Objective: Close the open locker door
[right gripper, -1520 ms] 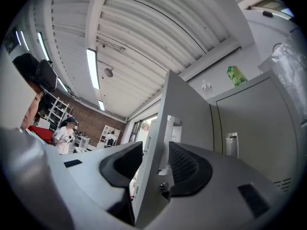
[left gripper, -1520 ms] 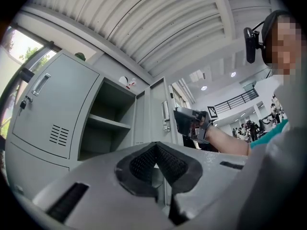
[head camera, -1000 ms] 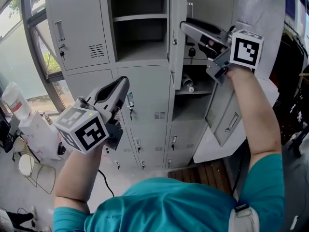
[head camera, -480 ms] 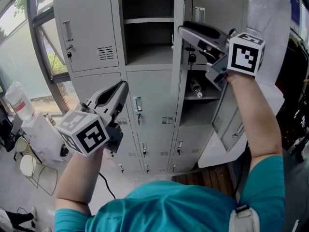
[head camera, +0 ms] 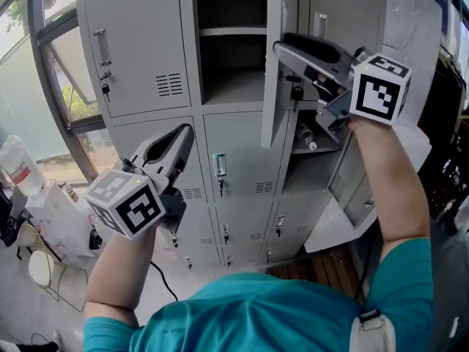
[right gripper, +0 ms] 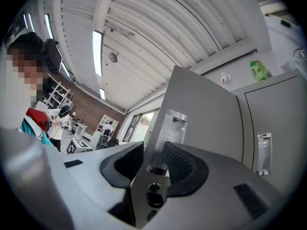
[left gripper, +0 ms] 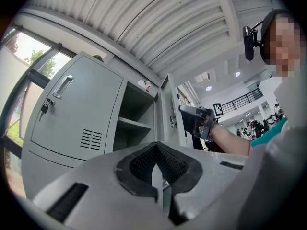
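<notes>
Open locker door [head camera: 274, 64] in the top row of a grey locker bank [head camera: 139, 57], swung out edge-on and gripped at its free edge.

The right gripper [head camera: 283, 47] has its jaws closed on that edge beside the lock, the door plate running up between the pads in the right gripper view; a key [head camera: 297, 92] hangs below. Behind the door the compartment [head camera: 227, 57] stands bare, with one shelf [head camera: 229, 31] across it. The left gripper [head camera: 187, 132] hovers lower, in front of the closed middle-row doors, jaws pressed together on nothing. Right of the bank, a lower compartment is also open, a bottle [head camera: 306, 137] lying on its shelf. A large window [head camera: 18, 86] fills the wall to the left; the pale floor [head camera: 190, 284] carries a black cable [head camera: 165, 281], with wooden boards [head camera: 322, 259] at the lockers' foot. Overhead runs a ribbed white ceiling [left gripper: 144, 18] with a strip light [right gripper: 97, 51].
</notes>
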